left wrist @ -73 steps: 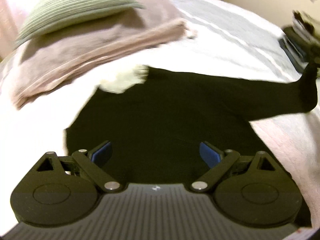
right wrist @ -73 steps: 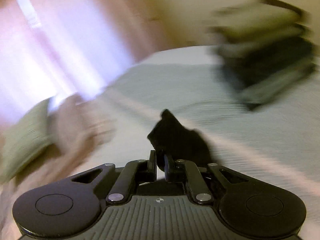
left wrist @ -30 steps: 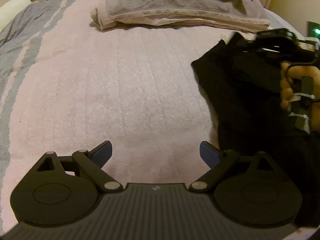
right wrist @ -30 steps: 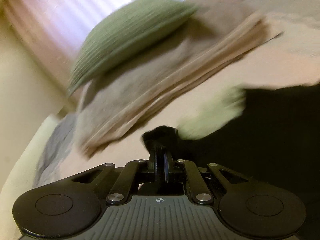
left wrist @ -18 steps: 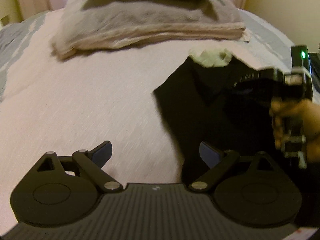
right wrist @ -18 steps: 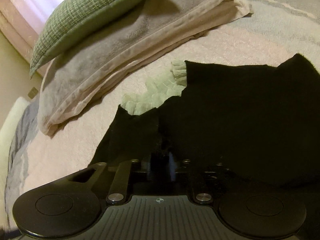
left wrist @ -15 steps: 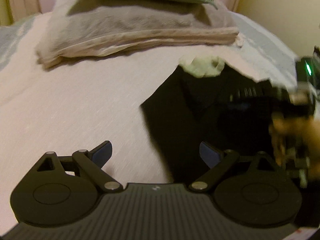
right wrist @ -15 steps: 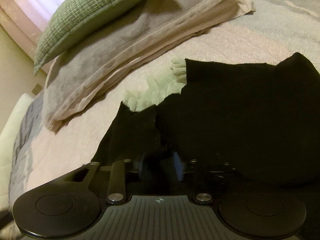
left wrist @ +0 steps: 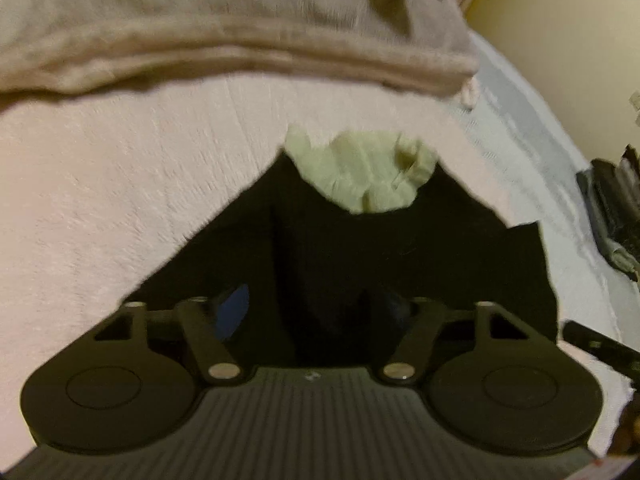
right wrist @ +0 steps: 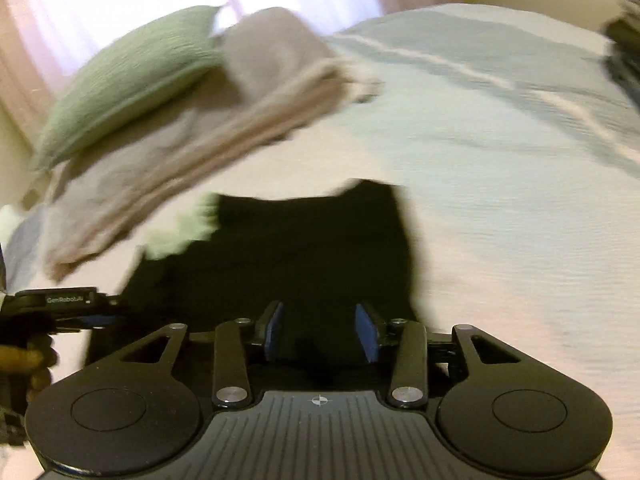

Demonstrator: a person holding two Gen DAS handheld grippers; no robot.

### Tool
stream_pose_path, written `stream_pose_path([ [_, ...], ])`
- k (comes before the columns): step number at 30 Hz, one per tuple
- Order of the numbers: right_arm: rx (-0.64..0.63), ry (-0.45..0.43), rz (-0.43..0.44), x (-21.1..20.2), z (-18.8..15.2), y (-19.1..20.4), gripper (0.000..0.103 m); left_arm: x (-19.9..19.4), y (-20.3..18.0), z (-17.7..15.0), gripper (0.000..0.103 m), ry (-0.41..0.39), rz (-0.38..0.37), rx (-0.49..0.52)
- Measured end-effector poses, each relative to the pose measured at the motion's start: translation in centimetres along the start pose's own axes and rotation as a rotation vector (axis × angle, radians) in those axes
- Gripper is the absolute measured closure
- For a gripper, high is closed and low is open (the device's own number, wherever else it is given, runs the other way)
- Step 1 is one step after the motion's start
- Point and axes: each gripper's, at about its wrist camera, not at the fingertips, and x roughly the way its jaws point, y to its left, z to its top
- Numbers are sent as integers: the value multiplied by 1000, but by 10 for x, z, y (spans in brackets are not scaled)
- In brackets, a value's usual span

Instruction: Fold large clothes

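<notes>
A black garment with a pale green ruffled collar lies flat on the pink bedspread, its sides turned in. My left gripper hovers low over the garment's near part; it is open, with dark cloth between the blue pads. In the right wrist view the same garment lies ahead. My right gripper is open just above its near edge and grips nothing. The left gripper and the hand holding it show at the left edge there.
A folded grey-beige blanket stack with a green cushion on top sits beyond the collar. A dark pile of items rests at the bed's right side. Pale blue striped cover stretches to the right.
My right gripper carried a black sleeve across onto the garment, then opened and let it go. My left gripper swung from the bare bedspread to over the garment, its fingers a little closer together.
</notes>
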Motion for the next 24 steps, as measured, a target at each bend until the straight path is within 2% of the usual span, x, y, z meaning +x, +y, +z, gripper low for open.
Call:
stream_pose_path([
  [2,18,24,-38,-4,-2,-24,64,10,2,0,66,15,4,8],
  [3,24,45,-55,-5,-3,-35,64,10,3,2,87,13,-3,21],
  [4,29,60,-61,-5,-4,-42,64,7,1,4,96,10,-3,40],
  [7,15,81,-50,-5,-4,-53,64,-6,-9,16,99,-50,23,160],
  [9,-1,84,-36,-5,-4,-52,64,-7,-7,21,99,-72,33,200],
  [13,-19,89,-6,1,-6,-43,64,8,6,18,98,-32,43,205],
  [18,-50,96,20,3,-10,-33,64,4,13,19,98,-69,45,199],
  [21,-41,100,18,5,-12,-33,64,-7,10,21,98,-125,65,223],
  [24,-37,113,15,7,-15,-31,64,7,19,15,97,-59,70,200],
])
